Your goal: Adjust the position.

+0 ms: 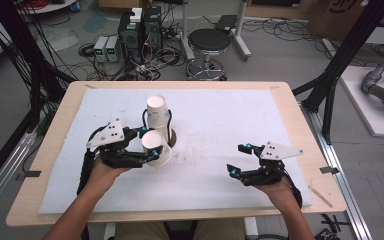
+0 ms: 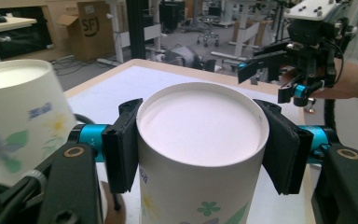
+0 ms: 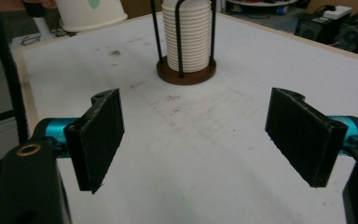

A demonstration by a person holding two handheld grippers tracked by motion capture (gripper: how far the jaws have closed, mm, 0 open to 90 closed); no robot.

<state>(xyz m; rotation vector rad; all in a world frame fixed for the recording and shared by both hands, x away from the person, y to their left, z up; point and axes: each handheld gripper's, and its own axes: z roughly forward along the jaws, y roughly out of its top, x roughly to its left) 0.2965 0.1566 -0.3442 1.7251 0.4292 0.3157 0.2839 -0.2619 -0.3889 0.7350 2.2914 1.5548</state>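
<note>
1. Left gripper (image 1: 149,145) pinches paper cup (image 1: 156,147) by its sides, near-left of cup stack (image 1: 158,117) in its holder.
2. My right gripper (image 1: 239,159) jaws spread wide, nothing between, right side over white mat (image 1: 220,115).

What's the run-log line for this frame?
left gripper: shut on paper cup | right gripper: open, empty | cup stack: in holder

left gripper (image 1: 147,145) clamped, right gripper (image 1: 239,160) open (level)
</note>
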